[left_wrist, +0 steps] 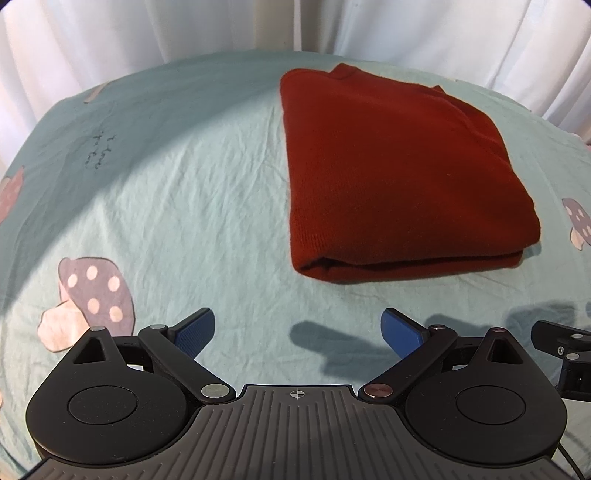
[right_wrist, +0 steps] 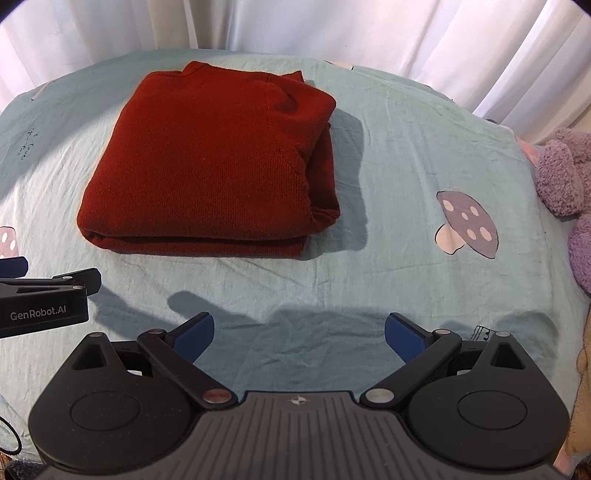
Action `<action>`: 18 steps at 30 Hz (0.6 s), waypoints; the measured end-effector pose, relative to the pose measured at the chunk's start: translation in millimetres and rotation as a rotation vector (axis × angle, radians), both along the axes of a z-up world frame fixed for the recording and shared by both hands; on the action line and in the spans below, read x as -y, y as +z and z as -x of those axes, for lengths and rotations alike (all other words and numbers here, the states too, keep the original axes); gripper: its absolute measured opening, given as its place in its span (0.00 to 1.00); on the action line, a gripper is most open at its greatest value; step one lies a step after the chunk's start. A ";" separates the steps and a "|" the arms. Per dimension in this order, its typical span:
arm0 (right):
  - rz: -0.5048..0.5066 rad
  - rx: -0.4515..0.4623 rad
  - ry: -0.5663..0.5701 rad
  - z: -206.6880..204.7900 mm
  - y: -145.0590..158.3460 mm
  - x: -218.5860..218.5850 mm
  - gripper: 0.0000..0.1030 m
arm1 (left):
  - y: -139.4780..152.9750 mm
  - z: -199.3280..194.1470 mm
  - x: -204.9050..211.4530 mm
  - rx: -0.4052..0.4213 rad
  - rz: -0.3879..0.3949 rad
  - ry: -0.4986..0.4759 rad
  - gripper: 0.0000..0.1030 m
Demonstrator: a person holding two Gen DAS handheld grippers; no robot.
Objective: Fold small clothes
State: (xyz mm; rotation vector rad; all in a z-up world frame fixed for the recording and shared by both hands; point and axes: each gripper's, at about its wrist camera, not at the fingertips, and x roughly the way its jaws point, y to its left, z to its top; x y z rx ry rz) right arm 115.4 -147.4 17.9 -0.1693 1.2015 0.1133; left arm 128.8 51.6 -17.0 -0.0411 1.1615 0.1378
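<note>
A dark red knitted sweater (left_wrist: 399, 177) lies folded into a thick rectangle on the light blue sheet (left_wrist: 184, 206). It also shows in the right wrist view (right_wrist: 210, 162). My left gripper (left_wrist: 298, 330) is open and empty, held back from the sweater's near edge, to its left. My right gripper (right_wrist: 299, 334) is open and empty, also short of the sweater's near fold and to its right. The left gripper's body shows at the left edge of the right wrist view (right_wrist: 44, 302).
The sheet (right_wrist: 406, 155) has mushroom prints (right_wrist: 467, 225). A purple plush toy (right_wrist: 565, 177) sits at the right edge. White curtains (right_wrist: 332, 26) hang behind the surface. Another mushroom print (left_wrist: 92, 295) lies near my left gripper.
</note>
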 end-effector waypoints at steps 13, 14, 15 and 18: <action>0.003 0.004 -0.005 -1.8 0.0 0.1 0.96 | -1.2 -1.2 -0.5 0.001 -0.001 -0.009 0.97; 0.002 0.005 -0.005 -1.8 0.0 0.4 0.96 | -1.2 -1.2 0.1 0.002 0.000 -0.011 0.97; 0.001 0.005 -0.006 -2.1 -0.1 0.7 0.96 | -1.4 -1.4 0.4 0.002 0.000 -0.012 0.97; 0.002 0.005 -0.007 -2.5 0.0 1.0 0.96 | -2.0 -2.4 0.8 -0.001 0.002 -0.010 0.97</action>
